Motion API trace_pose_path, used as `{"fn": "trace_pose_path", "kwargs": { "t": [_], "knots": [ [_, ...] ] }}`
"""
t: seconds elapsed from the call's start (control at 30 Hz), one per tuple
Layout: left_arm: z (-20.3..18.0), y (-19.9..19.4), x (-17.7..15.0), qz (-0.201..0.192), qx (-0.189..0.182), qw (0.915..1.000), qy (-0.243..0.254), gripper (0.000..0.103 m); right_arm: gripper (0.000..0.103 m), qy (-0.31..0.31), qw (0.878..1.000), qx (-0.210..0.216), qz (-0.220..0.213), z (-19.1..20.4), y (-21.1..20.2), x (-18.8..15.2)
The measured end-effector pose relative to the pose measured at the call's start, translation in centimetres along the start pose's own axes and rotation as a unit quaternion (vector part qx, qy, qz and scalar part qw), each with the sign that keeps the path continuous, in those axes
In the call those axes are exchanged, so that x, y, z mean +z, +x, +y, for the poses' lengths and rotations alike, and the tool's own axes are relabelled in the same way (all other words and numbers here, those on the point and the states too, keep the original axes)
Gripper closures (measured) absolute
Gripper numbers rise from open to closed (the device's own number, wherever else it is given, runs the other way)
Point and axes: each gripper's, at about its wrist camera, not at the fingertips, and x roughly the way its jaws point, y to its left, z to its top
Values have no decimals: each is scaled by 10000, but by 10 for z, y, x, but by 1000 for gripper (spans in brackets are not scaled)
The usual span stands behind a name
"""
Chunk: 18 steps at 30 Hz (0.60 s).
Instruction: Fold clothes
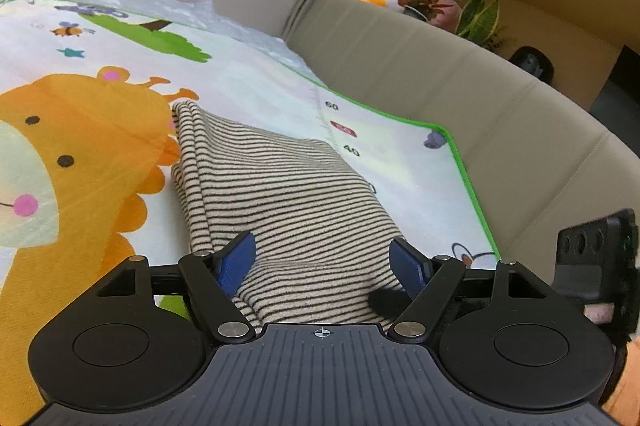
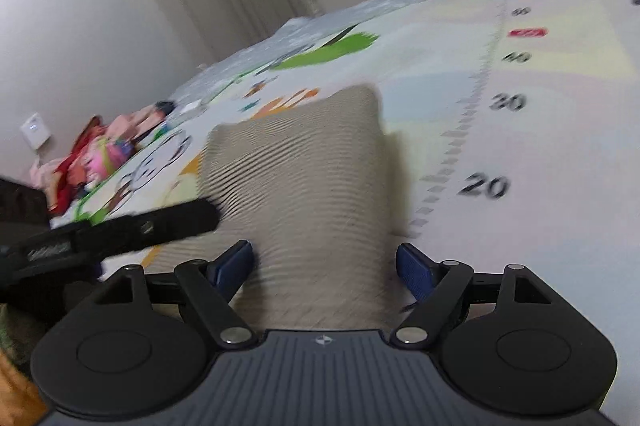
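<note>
Two tools are sitting at the near end of one striped garment (image 1: 276, 186), which is lying on a cartoon mat (image 1: 248, 78). The landmark here is the mat's number scale (image 2: 486, 130).

The garment is running lengthwise away from both tools, its long axis roughly parallel to the scale. It is lying just beside the scale, on the side toward the lion print (image 1: 80, 154). Its far end is reaching to about the 40–60 marks in the left view.

Left tool (image 1: 322, 260): jaws are standing wide, blue pads on either side of the cloth, with cloth passing between them but not pinched. Right tool (image 2: 326, 268): likewise wide, straddling the near end, nothing clamped. The right view is blurring, so the stripes there are reading as faint ripples.

Both tools are looking equally near; neither has an evident advantage.

Appearance: cream knit with thin dark horizontal stripes, soft and thick. It is showing as a narrow band with layered edges at the far left corner, which suggests it is already doubled lengthwise. Judgement: this is fitting either a mid-fold state or a finished bundle being released.

A pile of coloured clothes (image 2: 96, 154) is lying well away from the scale, beyond the mat's far edge.
</note>
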Motion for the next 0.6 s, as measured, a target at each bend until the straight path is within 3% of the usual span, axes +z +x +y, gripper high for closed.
{"fn": "trace_pose_path", "kwargs": {
  "t": [0.1, 0.17, 0.23, 0.3, 0.37, 0.43, 0.6],
  "knots": [
    [-1, -1, 0, 1, 73, 10000, 33, 24, 29, -129, 9999, -14, -60, 7, -4, -1],
    [0, -1, 0, -4, 105, 9999, 23, 21, 44, -178, 9998, -7, -127, 11, -9, 2],
    [2, -2, 1, -8, 85, 10000, -19, 18, 47, -227, 9996, 0, -194, 14, -14, 4],
    [1, -1, 1, 2, 72, 10000, -21, 18, 47, -275, 9993, 8, -260, 18, -19, 7],
    [-1, 0, 1, 8, 54, 10000, 21, 18, 43, -368, 9988, -332, -63, 19, -8, 4],
    [-2, -1, 1, 20, 69, 10000, 41, 18, 42, -322, 9987, -390, -66, 18, -6, 1],
    [4, -14, 13, -86, -18, 9992, -402, 16, 40, -406, 9978, -500, -121, 17, -9, -1]
  ]
}}
